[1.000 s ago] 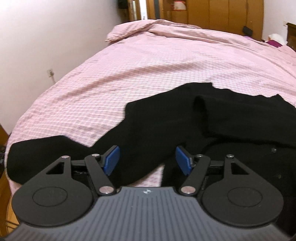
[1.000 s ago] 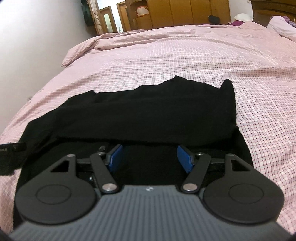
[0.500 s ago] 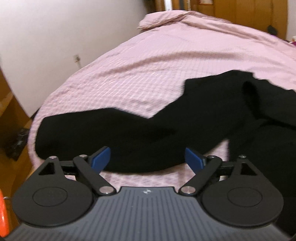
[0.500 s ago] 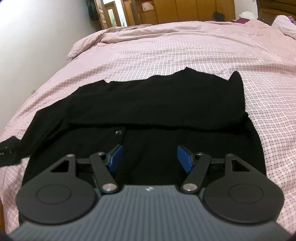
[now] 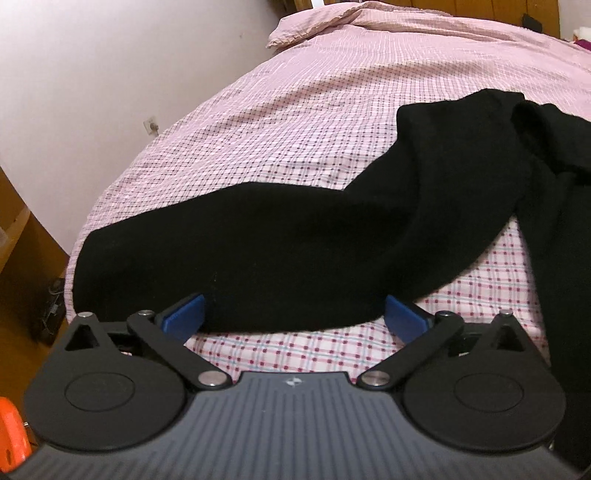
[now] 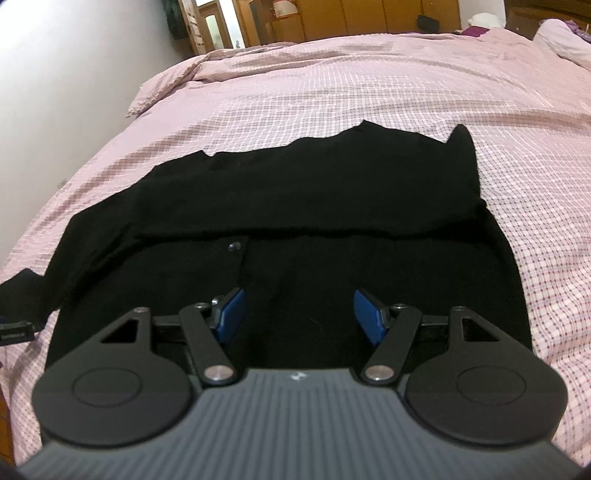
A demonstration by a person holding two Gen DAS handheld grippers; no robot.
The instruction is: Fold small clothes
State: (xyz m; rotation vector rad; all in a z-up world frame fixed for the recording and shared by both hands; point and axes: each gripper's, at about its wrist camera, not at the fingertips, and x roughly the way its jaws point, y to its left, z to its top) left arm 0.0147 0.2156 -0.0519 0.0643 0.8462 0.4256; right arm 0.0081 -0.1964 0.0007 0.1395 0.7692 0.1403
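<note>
A black buttoned cardigan (image 6: 303,206) lies on the pink checked bed cover (image 6: 369,81), its upper part folded over its lower part. Its long left sleeve (image 5: 240,251) stretches out across the cover towards the bed's left edge. My left gripper (image 5: 293,317) hovers just over the sleeve's near edge; its jaws are opening wide and its blue pads (image 5: 184,317) press on nothing. My right gripper (image 6: 299,314) stands open above the cardigan's lower front, below a button (image 6: 233,246), with cloth under it and nothing gripped.
The bed's left edge (image 5: 85,236) drops beside a white wall with a socket (image 5: 150,123). Wooden furniture (image 5: 18,236) stands low on the left. Wardrobes (image 6: 351,18) and a pillow (image 6: 561,37) lie beyond the bed's far end.
The left gripper has swung left and lower along the sleeve, from the cardigan's body to the outstretched sleeve, and its jaws have spread wider. The right gripper has barely moved.
</note>
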